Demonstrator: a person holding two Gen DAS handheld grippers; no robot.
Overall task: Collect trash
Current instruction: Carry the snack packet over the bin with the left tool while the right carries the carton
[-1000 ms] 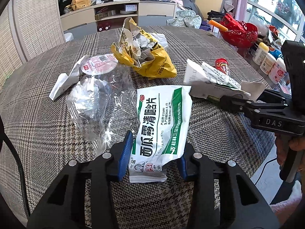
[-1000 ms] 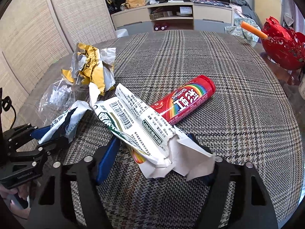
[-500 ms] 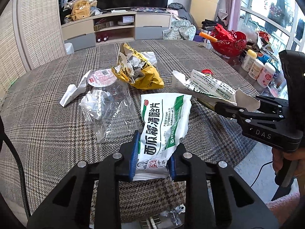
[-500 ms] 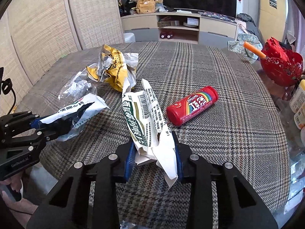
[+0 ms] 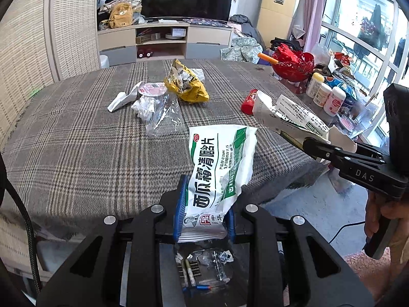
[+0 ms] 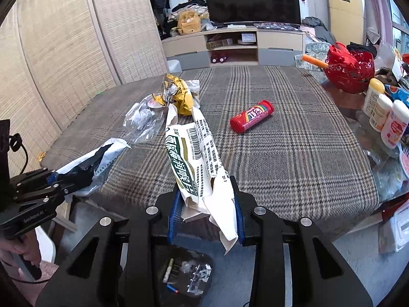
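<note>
My left gripper is shut on a white and green lozenge packet, held up off the table past its near edge. My right gripper is shut on a torn white and green paper box, also lifted past the edge. Below both grippers sits a dark trash bin with scraps in it; it also shows in the left wrist view. On the plaid table lie a red candy tube, a yellow crumpled bag, clear plastic wrap and a white paper scrap.
A red bowl with an orange stick and several white bottles stand at the table's right side. A TV stand is beyond the table. Woven screens line the left.
Both grippers have closed on their pieces, lifted them off the table and pulled back past the near edge, over the bin.
</note>
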